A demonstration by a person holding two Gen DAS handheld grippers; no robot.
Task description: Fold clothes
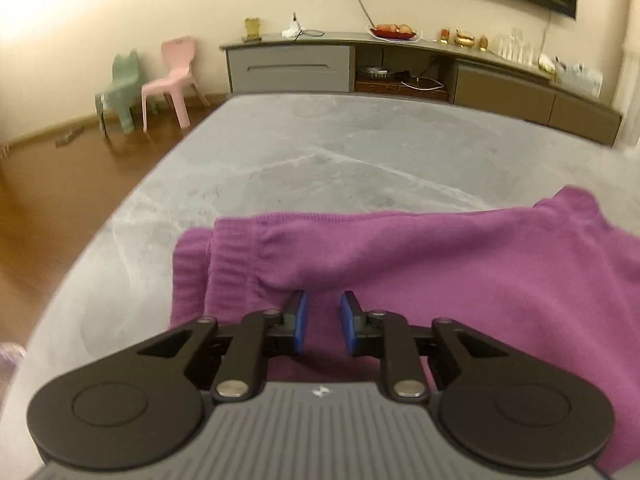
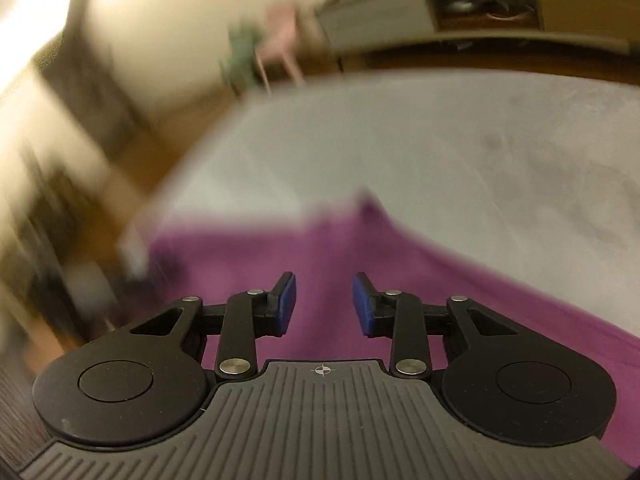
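Purple knit garment (image 1: 420, 264) spread on a grey, plush-covered surface (image 1: 320, 152), ribbed hem or cuff bunched at its left end, near the surface's left edge. Whether bed or worktop, cannot tell.

Left gripper (image 1: 323, 300) low over the garment's near part, jaws spread with a narrow gap, blue pads (image 1: 302, 320) to either side of bare fabric, nothing pinched. Tips just short of a raised fold in the cloth.

Right gripper (image 2: 323, 284) likewise above the purple garment (image 2: 320, 264), jaws spread wider, empty, blue pads (image 2: 286, 304) clear of the cloth between them. Right wrist view heavily motion-blurred; only broad shapes readable beyond the gripper.

Containers, in the left wrist view: long low cabinet (image 1: 400, 64) against the far wall, beyond the grey surface. Drawer (image 1: 290, 68) at its left end shut, contents hidden. Open compartment (image 1: 404, 76) in the middle holding a flat brown box and looped cables, with something darker behind, too small to name. Plate (image 1: 394, 34) on the cabinet top carrying round reddish and yellow fruit. Clear glassware (image 1: 516, 46) and small gold ornaments further right along the top, contents not discernible.

Pink child's chair (image 1: 172, 80) and pale green one (image 1: 118, 88) side by side on the wooden floor (image 1: 60, 200), left of the cabinet.
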